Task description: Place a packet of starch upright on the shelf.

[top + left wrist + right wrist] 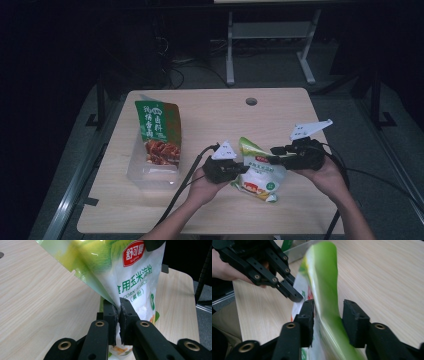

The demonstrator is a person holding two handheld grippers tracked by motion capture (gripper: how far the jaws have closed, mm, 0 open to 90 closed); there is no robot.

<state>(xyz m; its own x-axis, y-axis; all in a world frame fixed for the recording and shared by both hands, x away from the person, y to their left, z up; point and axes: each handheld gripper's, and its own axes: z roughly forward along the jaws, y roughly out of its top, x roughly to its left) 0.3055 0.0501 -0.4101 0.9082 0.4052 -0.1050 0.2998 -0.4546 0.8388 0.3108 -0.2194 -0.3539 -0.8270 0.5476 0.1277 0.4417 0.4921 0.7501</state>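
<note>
light wooden table [215, 115], round hole [251, 101] near far edge; clear plastic box [145, 172] at left, green snack bag [159, 131] standing in it; metal frame legs [230, 50] on floor beyond.

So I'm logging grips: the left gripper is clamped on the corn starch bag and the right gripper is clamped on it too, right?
Not quite. The left gripper is clamped on the corn starch bag, but the right gripper is open: in the right gripper view its jaws stand apart with the bag's edge loose between them.
</note>
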